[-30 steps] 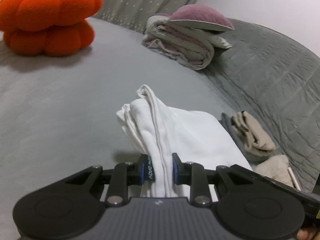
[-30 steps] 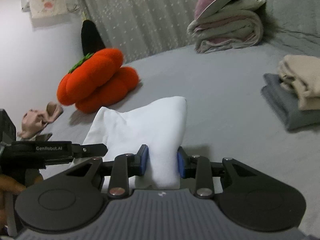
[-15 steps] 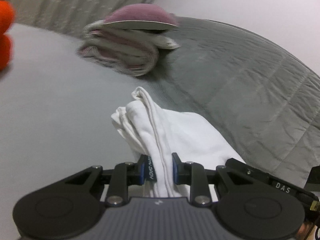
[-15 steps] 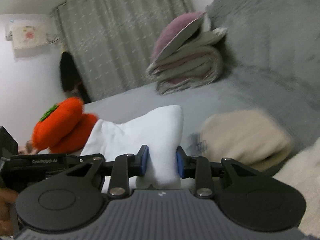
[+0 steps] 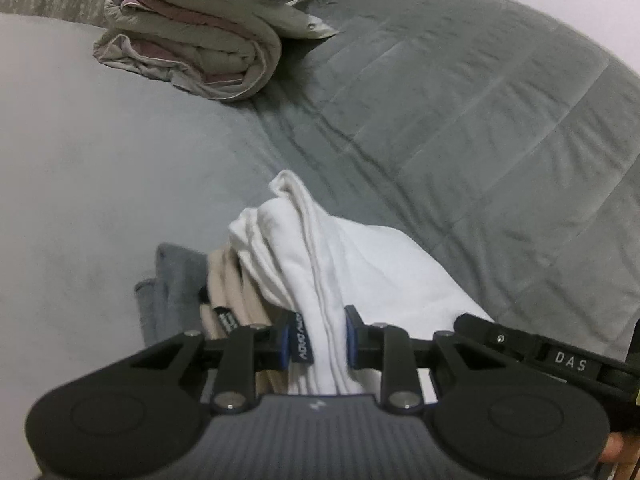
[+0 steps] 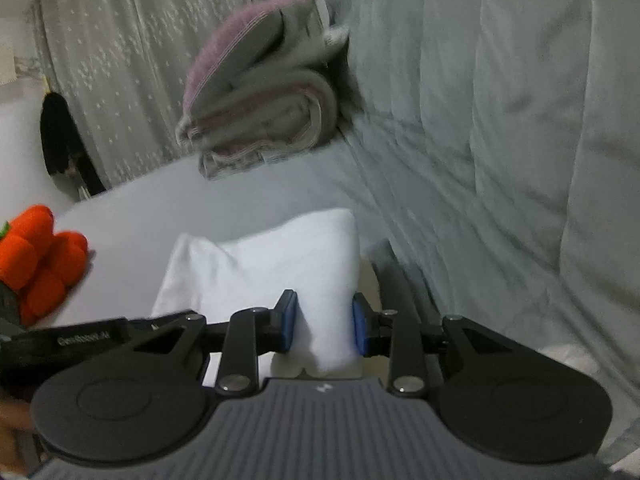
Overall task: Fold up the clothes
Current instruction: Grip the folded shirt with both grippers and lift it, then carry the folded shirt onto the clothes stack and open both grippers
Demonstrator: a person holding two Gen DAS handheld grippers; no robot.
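Left wrist view shows your left gripper [image 5: 322, 340] clamped on a bunched edge of the white garment [image 5: 360, 276], the blue pads pressing thick folds between them. You hold it by the gathered layers so the fold cannot slip open while it is carried.

In the right wrist view, your right gripper [image 6: 325, 330] is closed on the opposite end of the same white garment [image 6: 260, 272], and the cloth spans between the two tools like a slack bundle, lifted off the bed [image 5: 100, 152]. Holding both ends keeps the folded shape together, which one grip alone would likely lose.

Just beneath and beside the left gripper lies a small stack: a beige folded garment [image 5: 228, 292] resting on a grey folded garment [image 5: 172, 284], near the bed's edge where the quilted grey headboard [image 5: 480, 140] rises. My judgement is that you have the white piece here because it belongs on top of that stack.

Farther along the headboard edge sits a rolled blanket [image 5: 192, 52] with a mauve cushion on it, well apart from your work. The orange plush pumpkin [image 6: 40, 264] is off toward the far side of the bed.
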